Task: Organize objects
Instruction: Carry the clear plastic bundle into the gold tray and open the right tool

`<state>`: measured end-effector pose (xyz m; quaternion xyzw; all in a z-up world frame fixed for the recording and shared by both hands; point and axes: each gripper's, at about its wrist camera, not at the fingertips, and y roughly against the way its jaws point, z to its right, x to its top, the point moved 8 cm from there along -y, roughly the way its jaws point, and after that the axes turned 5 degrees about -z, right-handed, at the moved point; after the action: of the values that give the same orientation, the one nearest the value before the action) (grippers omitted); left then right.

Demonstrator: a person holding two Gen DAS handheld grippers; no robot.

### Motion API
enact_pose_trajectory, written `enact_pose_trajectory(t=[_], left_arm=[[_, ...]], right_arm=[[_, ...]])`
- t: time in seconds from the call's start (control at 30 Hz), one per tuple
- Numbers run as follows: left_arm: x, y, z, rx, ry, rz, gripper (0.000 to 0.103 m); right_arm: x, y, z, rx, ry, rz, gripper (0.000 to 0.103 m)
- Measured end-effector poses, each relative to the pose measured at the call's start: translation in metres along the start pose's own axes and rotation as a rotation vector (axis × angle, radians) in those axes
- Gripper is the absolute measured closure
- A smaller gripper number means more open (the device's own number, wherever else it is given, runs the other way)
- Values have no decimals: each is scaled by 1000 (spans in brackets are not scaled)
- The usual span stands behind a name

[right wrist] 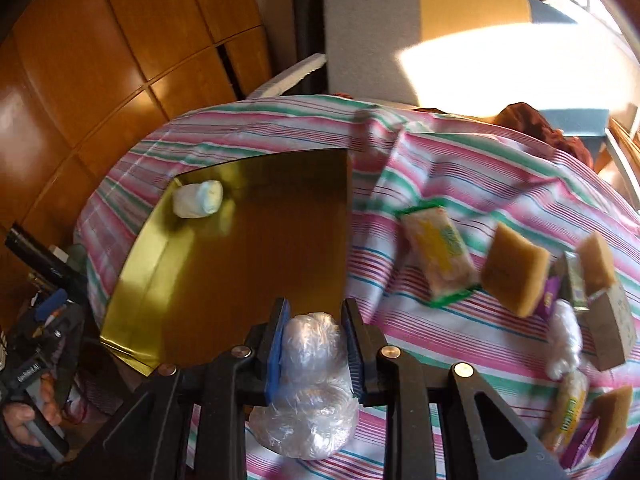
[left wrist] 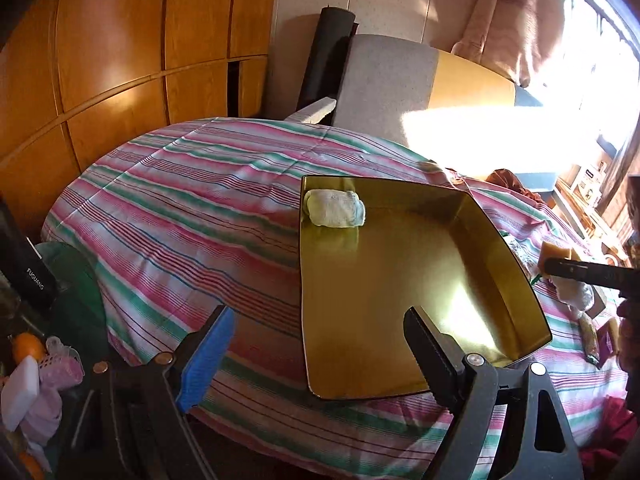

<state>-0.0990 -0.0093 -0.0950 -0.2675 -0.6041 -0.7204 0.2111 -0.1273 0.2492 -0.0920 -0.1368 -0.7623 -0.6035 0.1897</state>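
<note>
A shiny gold tray [left wrist: 492, 240] [right wrist: 132, 264] lies on the striped cloth. A rolled white cloth [left wrist: 334, 208] [right wrist: 198, 200] sits in its far left corner. My left gripper [left wrist: 320, 320] is open and empty, over the tray's near left edge. My right gripper [right wrist: 316, 312] is shut on a clear crumpled plastic bag [right wrist: 308, 384], held above the tray's near right corner. In the left wrist view only the right gripper's dark arm [left wrist: 592, 270] shows at the right edge.
Right of the tray lie sponges [right wrist: 514, 272], wrapped packets [right wrist: 438, 254], a cardboard box [right wrist: 610, 328] and another plastic wad [right wrist: 564, 340]. A grey chair [left wrist: 388, 84] stands behind the table. Clutter, including an orange [left wrist: 26, 346], sits at the left.
</note>
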Motion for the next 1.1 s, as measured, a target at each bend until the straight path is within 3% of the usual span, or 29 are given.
enact_pose_trajectory(t=[0.33, 0.53, 0.7, 0.87, 1.1], left_arm=[[-14, -9, -14, -20, 10, -24, 16], [-15, -12, -32, -7, 51, -26, 16], [-16, -17, -38, 6, 67, -35, 16], [-12, -15, -37, 35, 63, -33, 16], [-5, -5, -21, 59, 21, -17, 16]], right_arm=[[47, -111, -114, 172, 8, -207, 75], [81, -118, -134, 237, -88, -156, 57], [77, -94, -119, 207, -77, -99, 57], [48, -66, -94, 102, -24, -42, 56], [8, -30, -65, -22, 26, 37, 41]])
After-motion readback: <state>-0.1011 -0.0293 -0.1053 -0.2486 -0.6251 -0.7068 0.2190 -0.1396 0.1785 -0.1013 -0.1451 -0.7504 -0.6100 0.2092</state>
